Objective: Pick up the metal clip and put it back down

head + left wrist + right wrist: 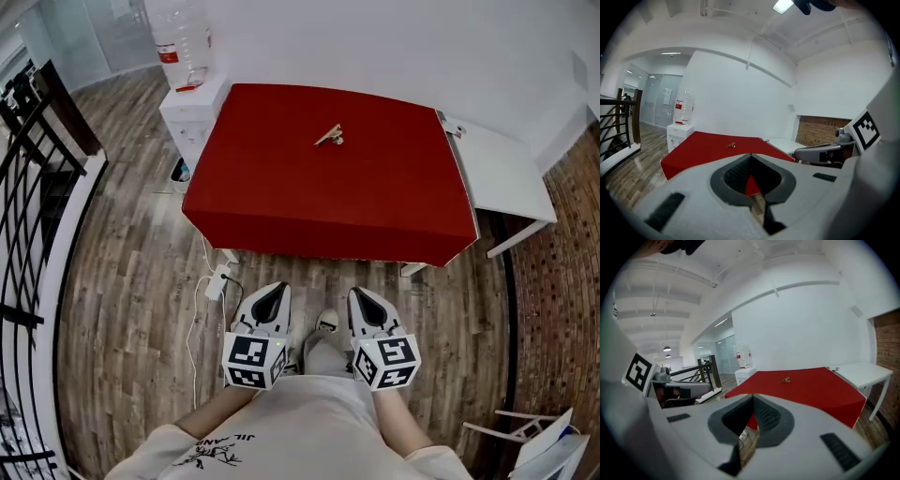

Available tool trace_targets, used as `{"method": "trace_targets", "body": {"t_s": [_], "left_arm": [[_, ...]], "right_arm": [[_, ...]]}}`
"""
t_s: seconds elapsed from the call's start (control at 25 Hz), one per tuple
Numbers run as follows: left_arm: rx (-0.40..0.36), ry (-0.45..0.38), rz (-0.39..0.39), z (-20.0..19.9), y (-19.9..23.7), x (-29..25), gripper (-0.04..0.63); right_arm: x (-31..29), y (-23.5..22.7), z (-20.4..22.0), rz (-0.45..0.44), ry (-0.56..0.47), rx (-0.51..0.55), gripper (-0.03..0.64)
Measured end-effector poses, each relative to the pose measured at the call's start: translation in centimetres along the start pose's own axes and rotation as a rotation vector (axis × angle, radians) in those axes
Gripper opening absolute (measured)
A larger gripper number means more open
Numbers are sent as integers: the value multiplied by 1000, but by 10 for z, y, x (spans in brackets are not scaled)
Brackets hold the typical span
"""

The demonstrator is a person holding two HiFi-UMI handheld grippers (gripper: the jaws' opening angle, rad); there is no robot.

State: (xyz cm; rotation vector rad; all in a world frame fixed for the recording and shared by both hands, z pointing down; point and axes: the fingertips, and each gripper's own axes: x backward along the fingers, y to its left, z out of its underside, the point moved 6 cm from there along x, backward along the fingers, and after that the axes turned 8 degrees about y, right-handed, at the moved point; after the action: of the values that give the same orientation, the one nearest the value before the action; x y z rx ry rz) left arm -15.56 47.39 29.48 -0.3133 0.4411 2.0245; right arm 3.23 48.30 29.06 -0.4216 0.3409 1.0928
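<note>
A small metal clip (329, 137) lies on the red table (281, 197), toward its far middle; the same clip shows as a tiny glint in the left gripper view (731, 146) and in the right gripper view (786, 380). Both grippers are held close to the person's body, well short of the table. My left gripper (276, 290) has its jaws closed tip to tip with nothing between them. My right gripper (362, 294) is likewise shut and empty. Each gripper's marker cube faces the head camera.
A white side table (506, 173) adjoins the red table on the right. A water dispenser (187, 66) stands at the far left corner. A black railing (33, 169) runs along the left. A cable and power strip (217, 279) lie on the wooden floor.
</note>
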Motion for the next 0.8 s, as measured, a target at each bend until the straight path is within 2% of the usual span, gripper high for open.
{"method": "trace_targets", "body": {"t_s": [0.2, 0.36, 0.68, 0.8], "left_arm": [[-5, 10, -20, -10, 22, -43, 6], [-17, 16, -57, -27, 43, -96, 6], [-4, -6, -91, -106, 81, -234, 6], [-1, -12, -94, -132, 86, -275, 6]], "right_arm": [[-46, -23, -16, -24, -15, -6, 6], [-98, -59, -36, -57, -30, -12, 6], [-205, -153, -136, -105, -101, 46, 6], [-228, -185, -166, -89, -105, 93, 6]]}}
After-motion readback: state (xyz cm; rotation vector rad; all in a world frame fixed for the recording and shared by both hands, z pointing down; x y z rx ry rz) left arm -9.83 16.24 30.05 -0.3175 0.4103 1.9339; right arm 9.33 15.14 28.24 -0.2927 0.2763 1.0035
